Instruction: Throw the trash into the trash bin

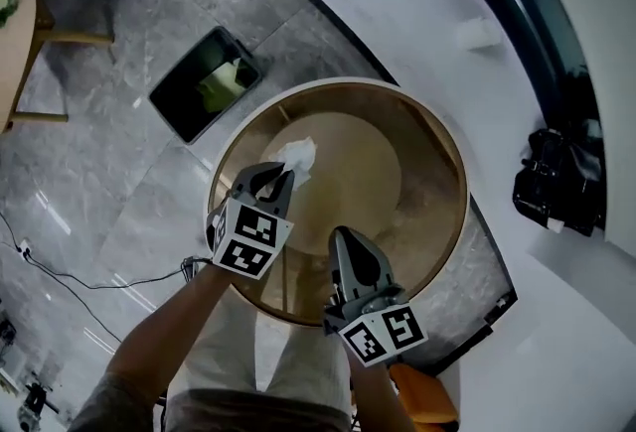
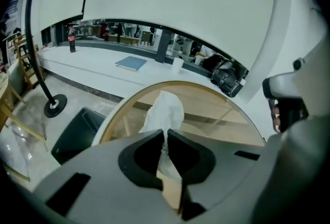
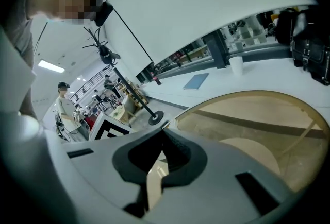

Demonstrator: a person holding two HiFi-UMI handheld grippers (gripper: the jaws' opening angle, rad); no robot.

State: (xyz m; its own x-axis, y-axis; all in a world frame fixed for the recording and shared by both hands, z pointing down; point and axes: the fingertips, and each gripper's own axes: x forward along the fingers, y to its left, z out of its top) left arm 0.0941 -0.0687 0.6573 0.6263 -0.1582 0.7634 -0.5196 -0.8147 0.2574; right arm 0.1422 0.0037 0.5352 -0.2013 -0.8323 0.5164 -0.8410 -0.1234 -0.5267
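The left gripper [image 1: 281,174] is clamped on a crumpled white tissue [image 1: 298,155] that sticks out past its tips, over a round glass table [image 1: 463,197]. The right gripper [image 1: 340,237] is just beside it – jaws together, nothing between them. The dark trash bin [image 1: 167,106] stands on the floor beyond the left gripper, to its left.

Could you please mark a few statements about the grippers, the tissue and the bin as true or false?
1. The left gripper is shut on the white tissue. True.
2. The right gripper also holds a tissue. False: its jaws are together with nothing between them.
3. The trash bin stands on the round table. False: it stands on the floor beside it.
4. The tissue is above the table, not the bin. True.
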